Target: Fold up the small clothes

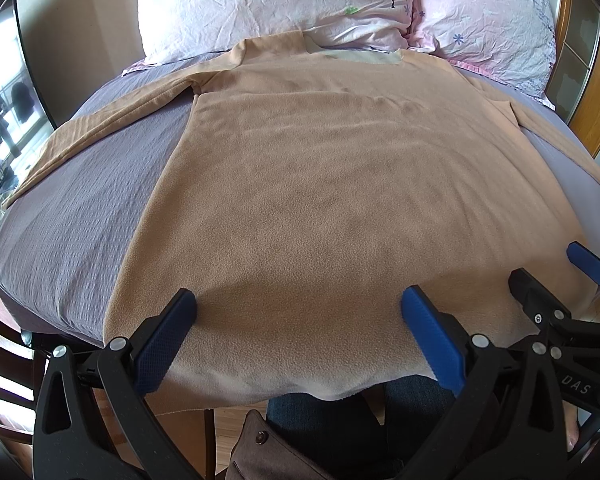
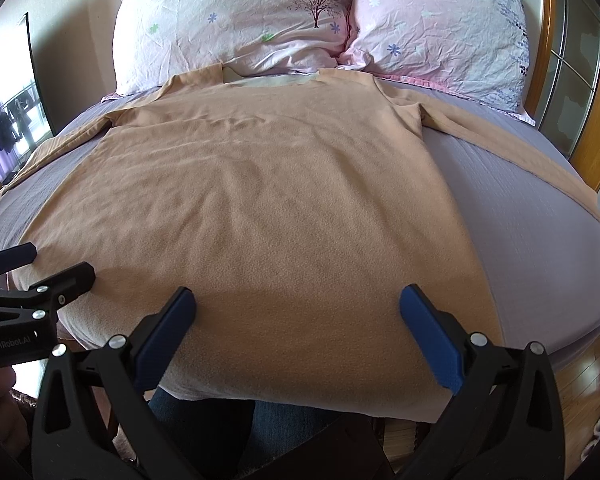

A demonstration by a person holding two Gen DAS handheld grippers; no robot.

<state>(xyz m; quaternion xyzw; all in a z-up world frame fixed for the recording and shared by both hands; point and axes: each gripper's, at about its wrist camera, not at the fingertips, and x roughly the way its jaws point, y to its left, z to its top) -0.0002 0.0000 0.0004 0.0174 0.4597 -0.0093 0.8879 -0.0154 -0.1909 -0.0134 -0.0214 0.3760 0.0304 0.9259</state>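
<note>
A tan long-sleeved fleece top (image 1: 320,184) lies spread flat on the bed, neck toward the pillows, both sleeves stretched out to the sides. It also shows in the right wrist view (image 2: 268,200). Its hem hangs over the near bed edge. My left gripper (image 1: 298,304) is open and empty, hovering over the hem at the left part. My right gripper (image 2: 298,304) is open and empty over the hem at the right part. The right gripper shows in the left wrist view (image 1: 548,276), and the left gripper shows in the right wrist view (image 2: 52,264).
The bed has a lilac-grey sheet (image 1: 68,216), seen too in the right wrist view (image 2: 540,240). Two floral pillows (image 2: 236,20) (image 2: 440,24) lean at the head. A wooden headboard (image 2: 556,60) stands at the right. A window is at the left.
</note>
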